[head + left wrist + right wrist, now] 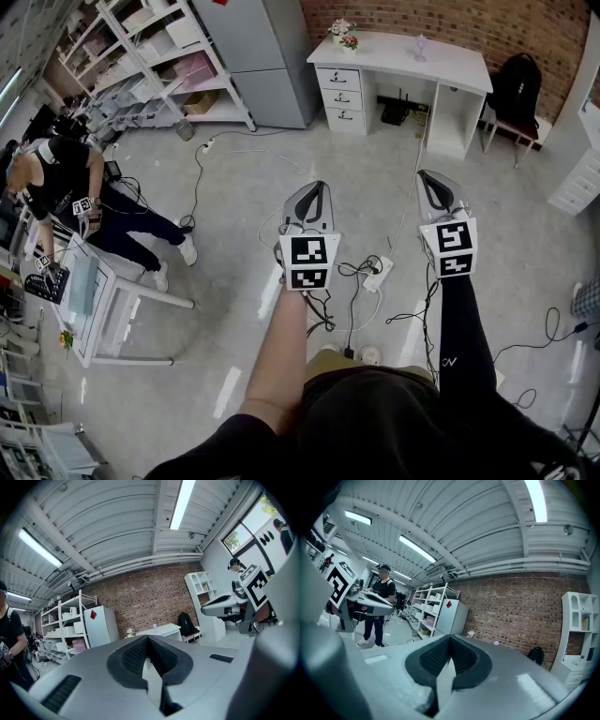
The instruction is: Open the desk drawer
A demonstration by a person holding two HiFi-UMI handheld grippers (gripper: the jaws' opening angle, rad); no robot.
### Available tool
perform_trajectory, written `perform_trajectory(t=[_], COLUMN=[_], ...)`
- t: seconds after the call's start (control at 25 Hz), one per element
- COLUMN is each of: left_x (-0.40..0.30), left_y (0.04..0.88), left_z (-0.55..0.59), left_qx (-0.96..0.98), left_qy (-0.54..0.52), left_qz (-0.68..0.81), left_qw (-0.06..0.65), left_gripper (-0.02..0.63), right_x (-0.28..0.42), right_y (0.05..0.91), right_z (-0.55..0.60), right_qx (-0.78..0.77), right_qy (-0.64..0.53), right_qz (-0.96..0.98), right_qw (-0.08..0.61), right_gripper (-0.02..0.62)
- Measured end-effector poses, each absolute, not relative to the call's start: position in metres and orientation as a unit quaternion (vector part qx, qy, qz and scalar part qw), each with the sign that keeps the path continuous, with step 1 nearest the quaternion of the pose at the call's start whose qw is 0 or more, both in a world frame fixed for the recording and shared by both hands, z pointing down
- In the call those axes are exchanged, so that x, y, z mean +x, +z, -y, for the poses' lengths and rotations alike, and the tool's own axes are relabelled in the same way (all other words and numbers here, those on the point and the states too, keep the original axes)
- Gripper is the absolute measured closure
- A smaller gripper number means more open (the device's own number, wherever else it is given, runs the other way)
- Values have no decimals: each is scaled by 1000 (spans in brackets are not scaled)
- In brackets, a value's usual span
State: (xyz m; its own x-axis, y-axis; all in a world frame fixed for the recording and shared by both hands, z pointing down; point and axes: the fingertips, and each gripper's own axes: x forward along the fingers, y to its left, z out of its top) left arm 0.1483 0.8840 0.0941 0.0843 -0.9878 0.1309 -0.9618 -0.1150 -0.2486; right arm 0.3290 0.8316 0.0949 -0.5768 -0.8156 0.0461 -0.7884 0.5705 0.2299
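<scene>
Desk (412,58), white, upper centre; drawers (339,96) stacked at its left end. Likely rigid, light-sliding; take by the small dark handle (344,80). Left gripper (316,190), right gripper (434,180): jaws together, empty, well short.

From the head we look steeply down across the floor (234,169), the white desk (448,61) far off against the brick wall (450,19). From the left gripper (317,190) and right gripper (433,178) we look level along the jaws toward that wall; all three views share it and the shelving rack (159,56).
</scene>
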Motion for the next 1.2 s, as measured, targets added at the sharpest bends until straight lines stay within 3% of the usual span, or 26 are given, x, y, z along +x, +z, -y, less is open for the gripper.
perform_trajectory(t=[0.6,0.68,1.0,1.2], left_x=[158,160,159,151], left_y=[76,74,77,86], left_z=[-887,-887,-872,-845], left_qx=[-726,-732,-767,-779], left_qy=[-116,-110,-80,-62], left_qz=[-673,-668,-634,-622], left_qw=[77,79,57,47], left_gripper=[589,491,238,180], right_x=[339,339,326,320], right_y=[98,98,97,105], right_z=[-839,-839,-826,-805], right_qx=[446,445,434,434], right_qy=[-94,-93,-101,-106], right_qz=[888,889,893,892], right_qw=[58,59,64,65], right_gripper=[595,595,595,595])
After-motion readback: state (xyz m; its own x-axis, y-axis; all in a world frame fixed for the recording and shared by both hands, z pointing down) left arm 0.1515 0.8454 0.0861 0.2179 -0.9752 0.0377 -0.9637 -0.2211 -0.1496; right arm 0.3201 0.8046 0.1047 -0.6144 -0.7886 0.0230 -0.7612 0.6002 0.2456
